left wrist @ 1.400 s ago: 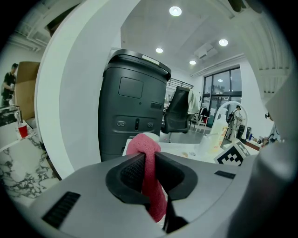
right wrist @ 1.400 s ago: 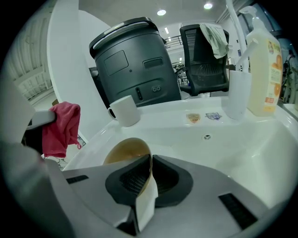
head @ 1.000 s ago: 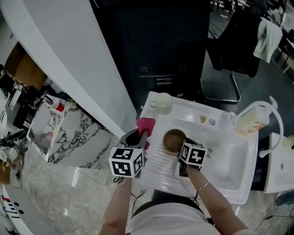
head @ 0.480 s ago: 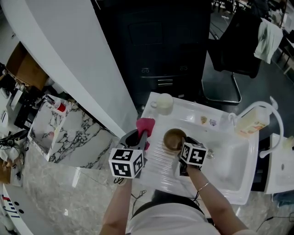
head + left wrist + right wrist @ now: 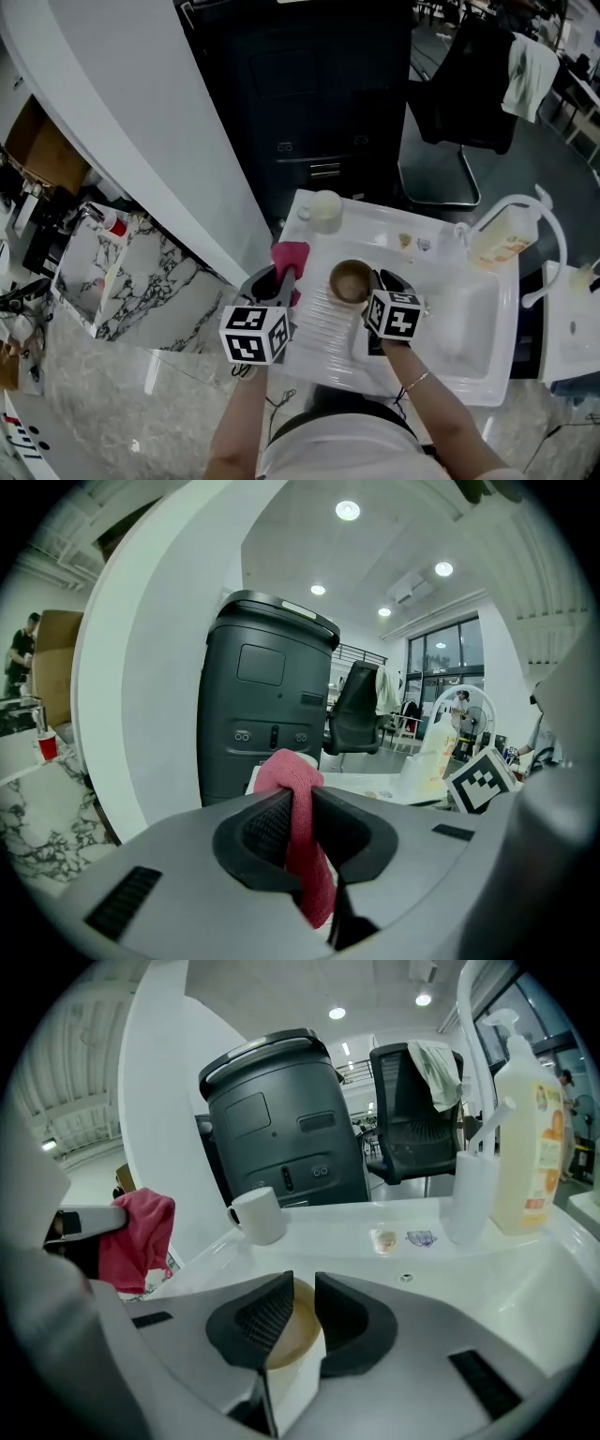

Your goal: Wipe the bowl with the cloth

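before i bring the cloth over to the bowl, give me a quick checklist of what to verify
1. Cloth gripped: ok. The left gripper has its jaws shut on it.
2. Bowl steadied: not ok. The right gripper jaws have just been opening, then narrowed slightly. The bowl shows in the gap, but the pads are not pressing it.
3. Bowl upright: ok. It sits mouth up on the ribbed drainer.
4. Cloth on bowl: not ok. It hangs apart from the bowl, on the left gripper's side.
5. Path to the bowl: ok. The mug stands further back.
6. Bowl wet or dirty: cannot tell.
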`<state>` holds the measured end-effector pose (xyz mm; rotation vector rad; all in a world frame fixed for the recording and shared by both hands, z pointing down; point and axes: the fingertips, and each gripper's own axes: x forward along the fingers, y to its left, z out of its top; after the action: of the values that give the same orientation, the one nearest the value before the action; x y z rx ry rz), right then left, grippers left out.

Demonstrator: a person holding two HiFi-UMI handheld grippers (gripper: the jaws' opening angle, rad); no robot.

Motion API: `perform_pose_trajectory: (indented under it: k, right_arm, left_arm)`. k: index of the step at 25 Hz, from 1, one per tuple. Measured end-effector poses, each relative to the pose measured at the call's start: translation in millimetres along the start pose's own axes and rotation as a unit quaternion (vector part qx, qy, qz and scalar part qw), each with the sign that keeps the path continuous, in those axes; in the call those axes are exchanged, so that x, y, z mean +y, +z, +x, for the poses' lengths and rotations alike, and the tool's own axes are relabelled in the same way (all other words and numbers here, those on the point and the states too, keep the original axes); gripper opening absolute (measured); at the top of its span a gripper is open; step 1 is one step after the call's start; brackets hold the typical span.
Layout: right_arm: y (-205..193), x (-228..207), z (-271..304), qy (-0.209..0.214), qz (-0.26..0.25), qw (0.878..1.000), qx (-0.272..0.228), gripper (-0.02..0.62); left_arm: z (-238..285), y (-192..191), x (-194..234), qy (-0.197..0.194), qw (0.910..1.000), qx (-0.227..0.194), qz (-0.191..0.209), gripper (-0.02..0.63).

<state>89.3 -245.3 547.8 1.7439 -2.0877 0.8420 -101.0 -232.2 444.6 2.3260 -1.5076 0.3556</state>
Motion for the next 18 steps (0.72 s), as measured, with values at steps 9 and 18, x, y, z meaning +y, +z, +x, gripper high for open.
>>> perform_pose_trajectory:
  k: [9,18]
  right_arm:
    - [23.6,7.6,-43.6,0.007,-0.019,0.998,-0.058,0.037]
    - [35.1,20.3,-82.8,0.021,-0.032,0.994,-0.098,0.005]
  left_arm:
    - [-9.8,0.7,-14.6,-0.01,0.9998,-0.016,0.008,0.063]
    - [-26.6,-0.6,-17.9,-0.003,0.9995,-0.029,0.009,0.063]
